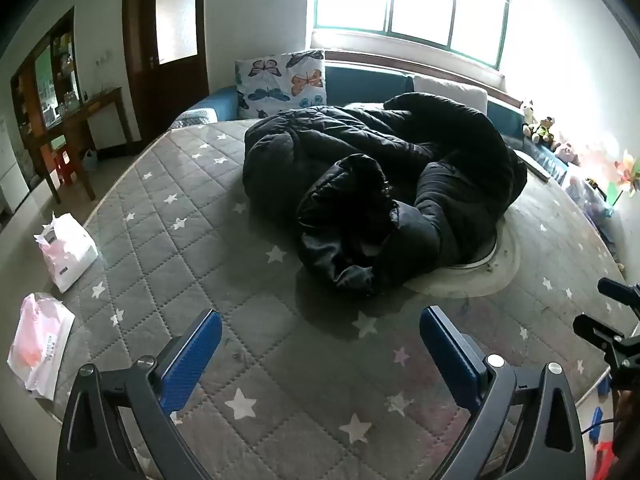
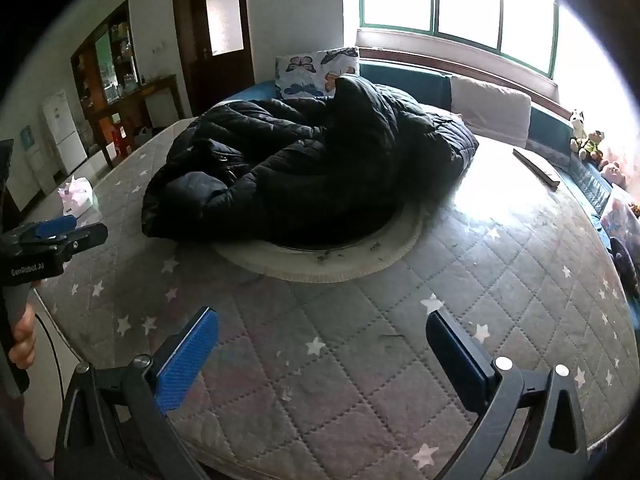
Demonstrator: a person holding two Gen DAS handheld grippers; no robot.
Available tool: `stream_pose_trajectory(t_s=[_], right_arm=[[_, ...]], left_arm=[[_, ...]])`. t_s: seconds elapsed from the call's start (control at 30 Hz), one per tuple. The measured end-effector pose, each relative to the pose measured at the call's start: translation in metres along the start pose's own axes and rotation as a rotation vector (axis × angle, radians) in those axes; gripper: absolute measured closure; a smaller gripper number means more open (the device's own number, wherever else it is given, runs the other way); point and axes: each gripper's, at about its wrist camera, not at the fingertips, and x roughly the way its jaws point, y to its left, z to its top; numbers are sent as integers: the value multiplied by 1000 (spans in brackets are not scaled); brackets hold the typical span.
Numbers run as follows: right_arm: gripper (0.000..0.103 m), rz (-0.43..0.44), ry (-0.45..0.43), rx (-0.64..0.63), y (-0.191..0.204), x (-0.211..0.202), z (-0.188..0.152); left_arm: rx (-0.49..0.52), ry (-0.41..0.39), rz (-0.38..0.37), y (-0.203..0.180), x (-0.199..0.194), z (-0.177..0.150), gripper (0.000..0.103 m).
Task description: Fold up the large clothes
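Black padded coat crumpled at 12 o'clock on star-quilted mattress; left gripper and right gripper fingers wide, empty.

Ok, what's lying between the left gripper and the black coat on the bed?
Nothing: in the left wrist view only bare star-print mattress separates the open left gripper from the crumpled black coat. The right wrist view agrees.

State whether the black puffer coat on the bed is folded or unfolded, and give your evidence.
Unfolded. The black puffer coat lies in a crumpled heap on the mattress, one sleeve curling around it, with no flat layers or straight edges.
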Motion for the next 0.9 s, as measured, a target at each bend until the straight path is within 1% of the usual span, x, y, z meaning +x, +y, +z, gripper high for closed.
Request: stream_pose_trajectory(t_s=[0.1,0.13,0.2,0.23,0.3,0.9], right_arm=[[0,-16,0,-5,1,1,-1],[0,4,-15,4,0,-2,1],[0,3,5,1,5,2,4],[0,7,-10,4,4,1,0],[0,12,1,7,3,5,3],[0,2,-14,4,-2,-1,4]], left_arm=[[21,6,-4,-1,1,-1,0],[28,10,-7,-1,1,-1,0],[19,6,0,1,-7,-5,0],[21,5,1,2,-9,-5,0],[18,6,19,-5,-5,-5,0],[54,1,7,-12,-11,-2,0]])
